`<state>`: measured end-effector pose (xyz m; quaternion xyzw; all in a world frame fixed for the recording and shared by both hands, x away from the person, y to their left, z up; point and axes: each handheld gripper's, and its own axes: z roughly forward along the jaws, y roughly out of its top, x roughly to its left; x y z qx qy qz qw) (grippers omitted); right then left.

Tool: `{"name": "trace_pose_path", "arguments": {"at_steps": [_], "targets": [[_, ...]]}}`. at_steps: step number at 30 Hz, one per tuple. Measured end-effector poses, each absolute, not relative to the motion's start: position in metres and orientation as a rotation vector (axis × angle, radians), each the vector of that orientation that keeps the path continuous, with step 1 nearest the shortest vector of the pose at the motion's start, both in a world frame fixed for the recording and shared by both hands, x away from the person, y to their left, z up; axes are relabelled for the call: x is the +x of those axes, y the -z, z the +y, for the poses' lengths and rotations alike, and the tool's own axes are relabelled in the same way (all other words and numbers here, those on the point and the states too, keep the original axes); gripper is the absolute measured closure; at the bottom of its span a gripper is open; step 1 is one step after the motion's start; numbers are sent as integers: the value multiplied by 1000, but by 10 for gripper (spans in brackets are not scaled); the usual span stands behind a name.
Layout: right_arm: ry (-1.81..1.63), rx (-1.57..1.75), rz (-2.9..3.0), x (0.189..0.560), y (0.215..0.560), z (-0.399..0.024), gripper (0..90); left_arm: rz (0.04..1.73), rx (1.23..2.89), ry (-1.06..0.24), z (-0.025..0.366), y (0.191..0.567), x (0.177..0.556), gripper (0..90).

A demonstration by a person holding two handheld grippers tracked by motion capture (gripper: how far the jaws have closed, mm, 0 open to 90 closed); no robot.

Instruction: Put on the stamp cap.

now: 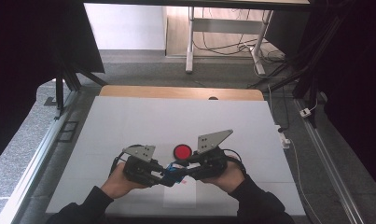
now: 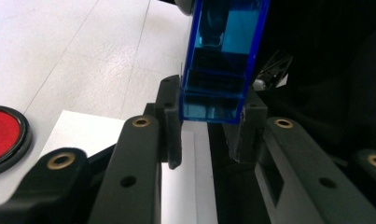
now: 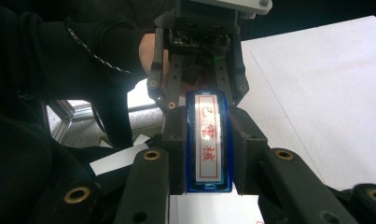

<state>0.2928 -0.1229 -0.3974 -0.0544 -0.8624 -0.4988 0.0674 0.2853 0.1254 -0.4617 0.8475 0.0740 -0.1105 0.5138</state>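
High view looks down; both gripper views closely share the blue block (image 2: pixel 221 60).

Blue stamp case (image 3: pixel 208 142) (red characters on its label), clamped by right hand-held gripper (image 3: pixel 208 154)

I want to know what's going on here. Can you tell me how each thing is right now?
Blue stamp: held off the table between both grippers, label side facing the right gripper view.
Left hand-held gripper: shut on one end of the blue stamp.
Right hand-held gripper: shut on the other end.
Red ink pad: lies open on the table, untouched.
White paper: flat on the table below the grippers.
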Motion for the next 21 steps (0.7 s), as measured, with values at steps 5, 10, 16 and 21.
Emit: {"name": "trace_pose_path", "arguments": {"at_steps": [5,10,16,21], "targets": [[1511,-166,-2577,294,398,-123,702,155,2031,249,127,460,284,690],[1542,-175,-2520,295,400,-125,702,139,2029,232,128,456,282,693],[1541,-170,-2528,295,400,-125,701,141,2032,226,127,458,282,690],[1518,-160,-2565,294,400,-123,701,155,2057,217,126,460,282,678]]}}
